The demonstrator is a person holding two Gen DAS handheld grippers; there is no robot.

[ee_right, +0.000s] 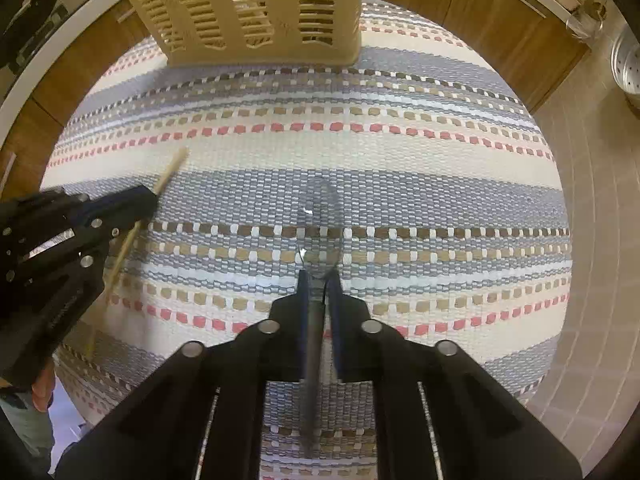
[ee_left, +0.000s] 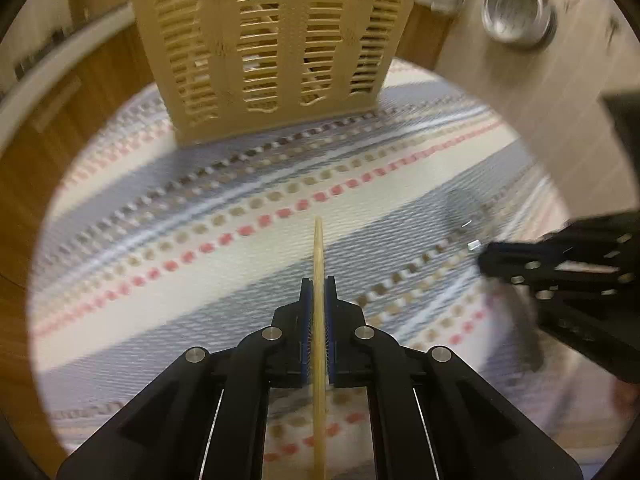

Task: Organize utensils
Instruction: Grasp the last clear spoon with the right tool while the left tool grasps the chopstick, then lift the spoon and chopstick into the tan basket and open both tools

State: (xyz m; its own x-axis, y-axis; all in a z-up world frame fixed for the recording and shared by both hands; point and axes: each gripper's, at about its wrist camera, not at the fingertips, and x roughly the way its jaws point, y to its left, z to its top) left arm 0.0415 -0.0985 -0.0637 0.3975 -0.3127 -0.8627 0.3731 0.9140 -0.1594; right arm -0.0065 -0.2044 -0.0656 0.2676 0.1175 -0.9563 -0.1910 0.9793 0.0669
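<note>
Both grippers loaded above a striped mat (ee_right: 400,148).
Left gripper (ee_left: 319,288) pinches a wooden stick (ee_left: 318,248); right gripper (ee_right: 319,280) pinches a metal spoon (ee_right: 320,216) (slotted basket (ee_right: 248,4) at 12 o'clock).

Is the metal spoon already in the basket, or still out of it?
Out. The right gripper is shut on the spoon, its bowl over the striped mat, short of the slatted basket.

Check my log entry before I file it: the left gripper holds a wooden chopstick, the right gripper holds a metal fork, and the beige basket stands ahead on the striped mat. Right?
One error: the right gripper holds a metal spoon, not a fork; the right wrist view shows its oval bowl. The left gripper does hold the wooden chopstick, with the beige basket ahead on the striped mat.
</note>
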